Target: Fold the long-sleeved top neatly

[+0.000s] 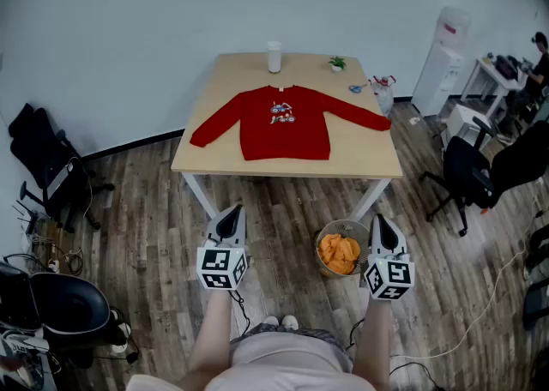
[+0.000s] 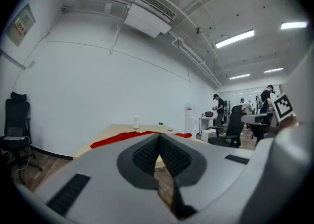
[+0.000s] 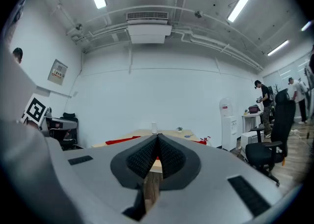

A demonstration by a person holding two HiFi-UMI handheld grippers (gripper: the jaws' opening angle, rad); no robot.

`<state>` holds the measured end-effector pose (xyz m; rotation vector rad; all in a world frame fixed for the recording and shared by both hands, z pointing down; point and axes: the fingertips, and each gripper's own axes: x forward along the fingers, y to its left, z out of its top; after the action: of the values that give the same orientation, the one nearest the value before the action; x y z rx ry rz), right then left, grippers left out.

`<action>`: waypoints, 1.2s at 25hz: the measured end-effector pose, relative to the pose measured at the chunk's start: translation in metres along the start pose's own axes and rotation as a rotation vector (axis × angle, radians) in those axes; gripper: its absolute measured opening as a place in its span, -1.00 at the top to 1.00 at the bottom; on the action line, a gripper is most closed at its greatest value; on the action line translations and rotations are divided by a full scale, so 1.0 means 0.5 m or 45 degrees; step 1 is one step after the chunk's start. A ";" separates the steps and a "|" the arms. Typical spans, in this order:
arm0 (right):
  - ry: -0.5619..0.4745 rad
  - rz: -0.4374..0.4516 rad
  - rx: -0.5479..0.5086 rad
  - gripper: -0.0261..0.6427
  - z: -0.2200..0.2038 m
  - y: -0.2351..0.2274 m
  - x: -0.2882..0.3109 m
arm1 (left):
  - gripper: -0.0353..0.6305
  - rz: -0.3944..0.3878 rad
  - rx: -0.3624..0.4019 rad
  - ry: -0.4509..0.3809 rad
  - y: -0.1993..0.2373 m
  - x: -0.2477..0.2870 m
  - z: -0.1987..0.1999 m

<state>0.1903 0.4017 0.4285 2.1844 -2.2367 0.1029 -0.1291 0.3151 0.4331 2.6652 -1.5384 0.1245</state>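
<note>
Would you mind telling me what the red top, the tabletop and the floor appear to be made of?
Red top: probably soft knit fabric, matte, lying limp.
Tabletop: pale wood or laminate, smooth, even.
Floor: plank pattern with grain; wood or vinyl, unclear.

No wording can be read anywhere; there are only prints and labels too small to make out.
The long-sleeved top [image 1: 284, 136] carries a white and blue chest print [image 1: 281, 112], perhaps with lettering, but it blurs out. A framed wall notice [image 2: 19, 23] shows a red patch and fine lines, unreadable. The water dispenser [image 1: 443, 53] bears a small red label [image 1: 449, 28], also illegible. The marker cubes [image 1: 222, 267] show black-and-white square codes, not text.
</note>
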 end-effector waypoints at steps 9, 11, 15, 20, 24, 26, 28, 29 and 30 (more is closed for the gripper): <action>0.000 -0.002 -0.002 0.90 -0.003 -0.002 -0.005 | 0.88 -0.001 0.001 0.001 -0.004 -0.003 -0.003; -0.001 -0.001 0.000 0.90 -0.002 -0.003 -0.007 | 0.88 -0.001 0.002 0.000 -0.006 -0.003 -0.002; -0.002 0.004 -0.004 0.90 -0.003 -0.002 -0.005 | 0.88 -0.003 0.003 0.003 -0.007 -0.001 -0.003; -0.017 0.013 0.010 0.90 -0.003 0.001 -0.010 | 0.88 -0.005 0.002 0.006 -0.010 -0.005 -0.007; -0.036 0.028 0.026 0.90 0.000 0.006 -0.015 | 0.88 0.010 -0.002 0.013 -0.006 -0.009 -0.011; -0.042 0.029 0.028 0.90 0.002 0.007 -0.016 | 0.88 0.014 -0.016 0.013 -0.003 -0.010 -0.014; -0.044 0.029 0.033 0.90 0.002 0.007 -0.017 | 0.88 0.002 -0.033 0.000 -0.005 -0.011 -0.012; -0.046 0.031 0.038 0.90 0.001 0.008 -0.017 | 0.88 -0.005 -0.039 -0.007 -0.006 -0.012 -0.011; -0.050 0.034 0.045 0.90 0.001 0.010 -0.017 | 0.88 -0.013 -0.046 -0.015 -0.007 -0.013 -0.009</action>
<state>0.1854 0.4102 0.4271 2.1934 -2.3034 0.1014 -0.1295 0.3229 0.4368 2.6506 -1.5152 0.0804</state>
